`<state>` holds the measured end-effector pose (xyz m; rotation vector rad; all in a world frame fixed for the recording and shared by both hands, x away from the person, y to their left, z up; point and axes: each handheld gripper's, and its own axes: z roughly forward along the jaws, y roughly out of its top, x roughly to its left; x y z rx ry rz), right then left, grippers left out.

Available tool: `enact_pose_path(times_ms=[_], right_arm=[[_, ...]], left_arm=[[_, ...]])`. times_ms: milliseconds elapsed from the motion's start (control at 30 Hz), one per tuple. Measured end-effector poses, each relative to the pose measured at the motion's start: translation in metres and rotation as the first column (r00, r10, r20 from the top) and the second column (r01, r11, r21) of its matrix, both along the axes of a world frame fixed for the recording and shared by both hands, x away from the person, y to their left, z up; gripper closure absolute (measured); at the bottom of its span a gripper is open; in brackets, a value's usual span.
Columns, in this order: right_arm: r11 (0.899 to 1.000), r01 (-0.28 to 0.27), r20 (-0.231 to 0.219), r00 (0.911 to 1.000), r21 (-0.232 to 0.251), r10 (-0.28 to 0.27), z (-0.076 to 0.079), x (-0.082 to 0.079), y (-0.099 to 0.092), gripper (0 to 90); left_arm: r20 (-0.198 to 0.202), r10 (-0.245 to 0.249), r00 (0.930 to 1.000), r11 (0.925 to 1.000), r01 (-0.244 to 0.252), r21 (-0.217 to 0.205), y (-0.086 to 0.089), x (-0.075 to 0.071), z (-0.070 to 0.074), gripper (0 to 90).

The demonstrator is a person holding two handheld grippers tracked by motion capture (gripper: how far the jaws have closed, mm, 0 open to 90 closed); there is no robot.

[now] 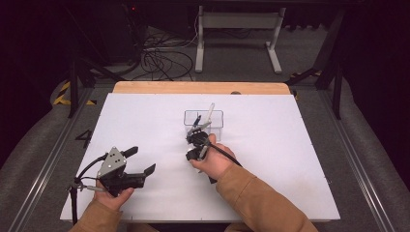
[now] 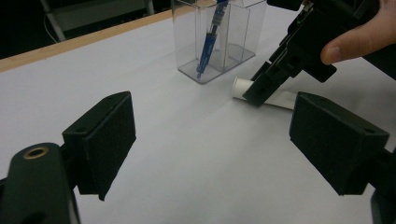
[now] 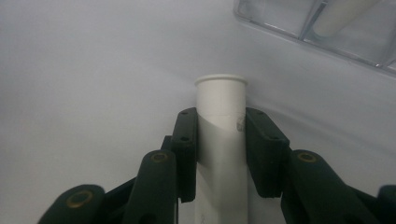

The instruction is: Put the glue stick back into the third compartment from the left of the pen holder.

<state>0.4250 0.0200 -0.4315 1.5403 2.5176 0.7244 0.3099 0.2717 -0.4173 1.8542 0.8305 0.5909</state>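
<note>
A white tube [image 3: 221, 100] lies on the white table top, and my right gripper [image 3: 221, 121] is shut on it, both pads pressed to its sides. The left gripper view has the same tube [image 2: 242, 87] flat on the table under the right gripper [image 2: 261, 91]. Just beyond stands a clear compartmented holder [image 1: 187, 116] with a blue pen [image 2: 210, 39] and a white stick [image 1: 210, 111] leaning in it. My left gripper [image 1: 140, 162] rests at the near left, open, with nothing between its pads [image 2: 109, 140].
The white board [image 1: 290, 145] covers a wooden table whose far edge [image 1: 193, 87] shows. Past it are cables on the floor and a white desk frame [image 1: 237, 34]. Metal rails [image 1: 48, 159] run along both sides.
</note>
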Motion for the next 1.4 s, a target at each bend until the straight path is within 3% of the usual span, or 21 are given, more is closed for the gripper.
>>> enact_pose_path(times_ms=[433,833,1033,1167,1400], right_arm=[[0.998,-0.04,0.071,0.9968,0.056,0.036,0.019,-0.009,-0.009,67.4],[0.991,-0.085,0.144,0.9871,0.1,0.07,0.034,-0.014,-0.02,67.3],[0.988,-0.104,0.187,0.979,0.113,0.082,0.04,-0.016,-0.026,67.3],[0.981,-0.114,0.228,0.9706,0.156,0.077,0.048,-0.019,-0.034,67.3],[0.973,-0.132,0.293,0.9535,0.19,0.072,0.059,-0.022,-0.05,67.3]], left_arm=[[-0.005,0.003,1.0,1.0,-0.003,-0.007,-0.001,0.0,-0.001,15.5],[-0.005,0.003,1.0,1.0,-0.003,-0.006,-0.001,0.0,-0.001,15.6],[-0.004,0.004,1.0,1.0,-0.004,-0.007,-0.001,0.0,-0.001,15.6],[-0.003,0.004,1.0,1.0,-0.004,-0.005,-0.001,0.0,-0.001,15.5],[-0.001,0.003,1.0,1.0,-0.003,0.002,-0.001,0.0,-0.001,15.5]])
